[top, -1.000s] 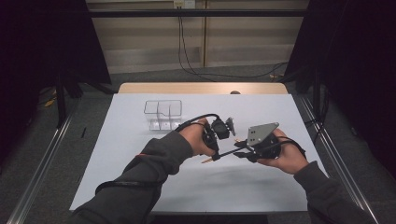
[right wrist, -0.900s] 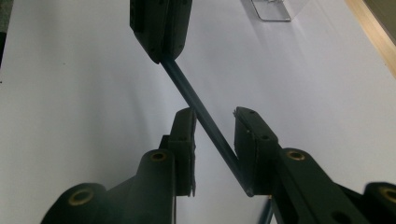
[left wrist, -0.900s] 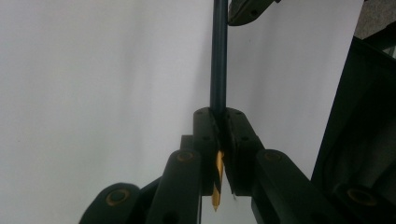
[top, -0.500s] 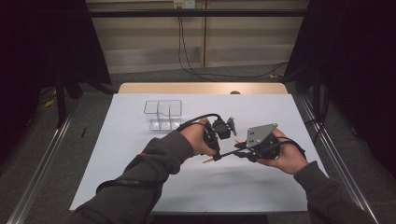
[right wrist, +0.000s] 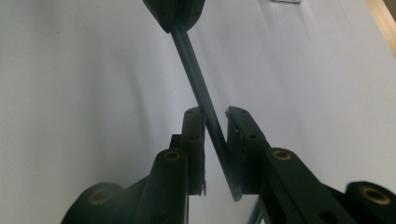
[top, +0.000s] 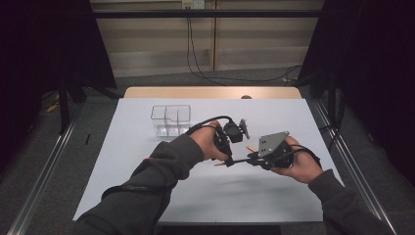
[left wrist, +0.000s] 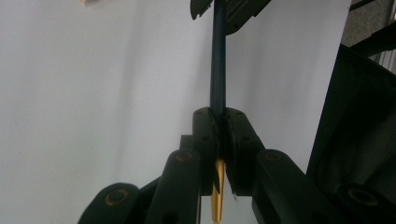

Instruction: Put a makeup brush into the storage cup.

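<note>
One dark pencil (left wrist: 218,60) is held above the white worktop (top: 147,171), clamped at its gold end by the left gripper (left wrist: 219,122). The right gripper (right wrist: 215,122) has just been closing around its other end, narrow but slightly gapped. The handover is half done; one clear organiser (top: 170,120) waits behind.

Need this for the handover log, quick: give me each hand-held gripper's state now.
Left hand-held gripper: shut on the dark pen.
Right hand-held gripper: jaws just been closing around the pen, pads not yet pressing it.
</note>
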Demonstrator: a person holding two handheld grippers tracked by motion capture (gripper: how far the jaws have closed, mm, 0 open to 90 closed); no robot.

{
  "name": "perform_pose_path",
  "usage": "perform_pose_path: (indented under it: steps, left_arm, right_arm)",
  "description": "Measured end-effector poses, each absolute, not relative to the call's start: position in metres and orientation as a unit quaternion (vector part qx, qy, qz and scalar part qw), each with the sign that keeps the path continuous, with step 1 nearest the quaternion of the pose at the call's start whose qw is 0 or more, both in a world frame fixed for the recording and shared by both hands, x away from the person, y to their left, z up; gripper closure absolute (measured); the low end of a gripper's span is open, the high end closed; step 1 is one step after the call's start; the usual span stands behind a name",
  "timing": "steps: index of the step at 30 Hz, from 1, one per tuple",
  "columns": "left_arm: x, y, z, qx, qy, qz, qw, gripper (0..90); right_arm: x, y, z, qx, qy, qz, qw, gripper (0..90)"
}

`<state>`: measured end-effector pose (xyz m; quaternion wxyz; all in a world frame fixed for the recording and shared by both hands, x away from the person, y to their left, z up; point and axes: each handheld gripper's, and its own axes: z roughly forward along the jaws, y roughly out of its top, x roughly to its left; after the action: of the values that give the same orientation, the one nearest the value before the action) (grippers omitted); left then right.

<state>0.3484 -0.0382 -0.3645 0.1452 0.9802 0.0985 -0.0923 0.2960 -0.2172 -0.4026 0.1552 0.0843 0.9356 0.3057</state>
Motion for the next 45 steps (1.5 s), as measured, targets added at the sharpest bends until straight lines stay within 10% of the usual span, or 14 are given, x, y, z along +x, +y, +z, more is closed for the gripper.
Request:
perform_pose_path:
  steps: [22,45]
  left_arm:
    - [0.353,-0.043,-0.363,0.981,0.097,-0.092,0.141,83.5]
    - [0.354,-0.042,-0.352,0.972,0.097,-0.101,0.187,83.4]
  right_arm:
    - [0.296,-0.22,-0.403,0.091,0.934,0.31,0.15,69.6]
    - [0.297,-0.218,-0.403,0.088,0.935,0.311,0.147,81.5]
